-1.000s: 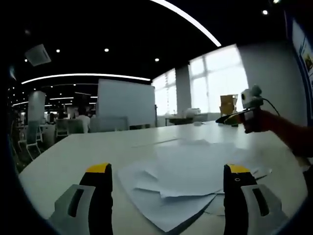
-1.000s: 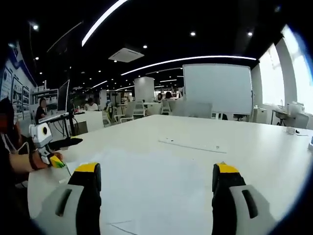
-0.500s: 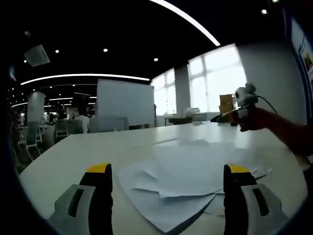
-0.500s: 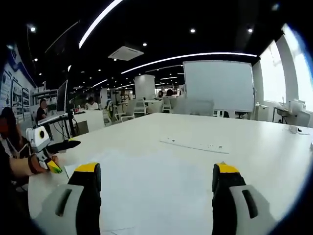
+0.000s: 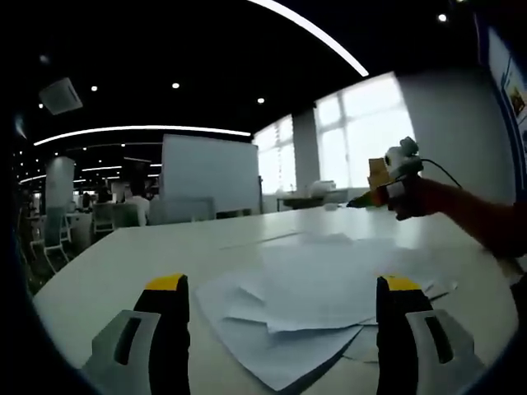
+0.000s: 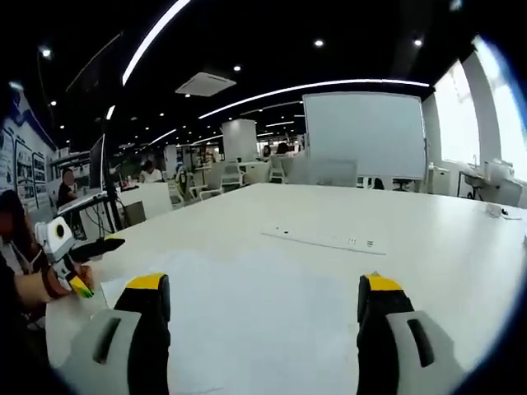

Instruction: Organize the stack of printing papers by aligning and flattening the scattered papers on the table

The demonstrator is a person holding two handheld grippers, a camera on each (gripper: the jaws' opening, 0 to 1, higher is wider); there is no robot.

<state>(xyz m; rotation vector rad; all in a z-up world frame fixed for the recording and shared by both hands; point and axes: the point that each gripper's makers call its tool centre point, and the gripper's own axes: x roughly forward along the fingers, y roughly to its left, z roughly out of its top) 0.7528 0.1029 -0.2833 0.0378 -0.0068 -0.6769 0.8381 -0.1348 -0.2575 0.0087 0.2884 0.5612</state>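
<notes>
left gripper view: scattered papers [image 5: 317, 300] lie on the table [image 5: 123, 263].

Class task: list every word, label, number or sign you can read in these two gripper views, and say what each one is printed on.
None can be read.
Wall posters, left gripper view: print too blurred.
Wall displays, right gripper view: too small.
Scattered white printing papers: look blank.
Large white board: blank.

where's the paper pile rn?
Left gripper view: the scattered papers lie on the white table, just ahead of the left hand-held gripper and between its jaws, with the right hand-held gripper held above their far right edge.
</notes>
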